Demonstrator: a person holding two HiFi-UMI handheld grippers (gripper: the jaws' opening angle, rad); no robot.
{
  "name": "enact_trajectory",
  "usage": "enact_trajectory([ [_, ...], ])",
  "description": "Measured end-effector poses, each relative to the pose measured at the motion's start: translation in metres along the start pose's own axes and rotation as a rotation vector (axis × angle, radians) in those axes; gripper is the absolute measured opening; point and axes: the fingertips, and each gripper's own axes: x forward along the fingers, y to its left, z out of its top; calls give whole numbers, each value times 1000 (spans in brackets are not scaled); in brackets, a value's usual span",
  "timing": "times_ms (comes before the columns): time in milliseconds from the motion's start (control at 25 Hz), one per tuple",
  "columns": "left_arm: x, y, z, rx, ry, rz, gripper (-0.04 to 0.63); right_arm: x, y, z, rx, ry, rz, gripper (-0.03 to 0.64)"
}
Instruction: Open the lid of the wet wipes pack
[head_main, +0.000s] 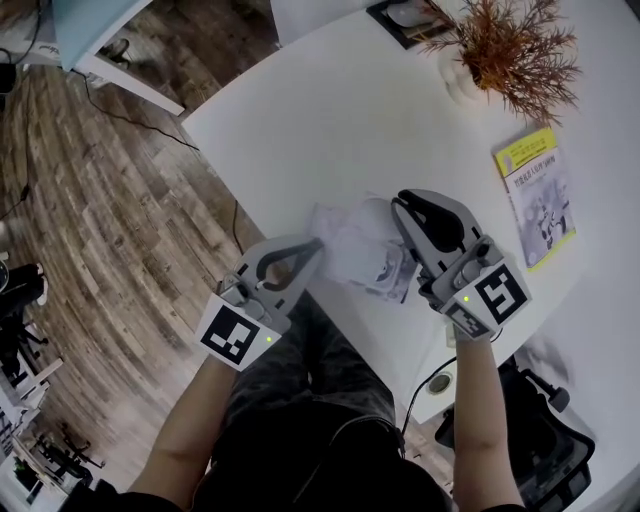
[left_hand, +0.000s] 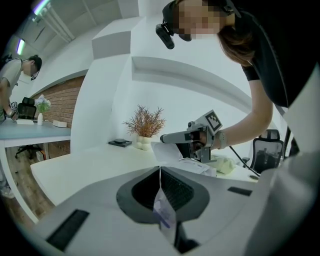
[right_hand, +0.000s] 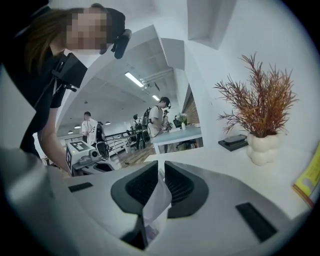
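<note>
Table (head_main: 330, 110): pack (head_main: 355, 250) pinched, left hand-held gripper (head_main: 316, 245) (right hand-held gripper (head_main: 400, 208) opposite).

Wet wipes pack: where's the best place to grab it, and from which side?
Probably best by its thin flat end edges, one from each end. The wet wipes pack looks soft and puffy in the middle, but its edges are flat film, easy to clamp. The left gripper and right gripper each pinch one edge.

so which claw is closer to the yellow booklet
Right. The right claw grips the wipes pack on the side toward the yellow booklet. The left claw pinches the pack's opposite side, farther from the booklet.
</note>
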Motion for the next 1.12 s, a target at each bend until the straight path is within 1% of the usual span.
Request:
enact_trajectory([
  [120, 0, 2, 2, -41, -23, 17, 18, 2, -3, -1, 23, 1, 10, 51],
  [240, -1, 2, 2, -38, -18, 19, 18, 5, -7, -4, 50, 9, 25, 51],
  [400, -1, 4, 4, -85, -45, 48, 18, 9, -14, -10, 101, 30, 46, 51],
  [560, -1, 5, 2, -110, -50, 54, 18, 14, -20, -19, 142, 54, 60, 51],
  [880, -1, 6, 3, -130, -61, 58, 18, 19, -25, -33, 210, 105, 81, 51],
  [1120, -2, 6, 2, -136, -61, 54, 18, 21, -26, -41, 234, 137, 84, 51],
])
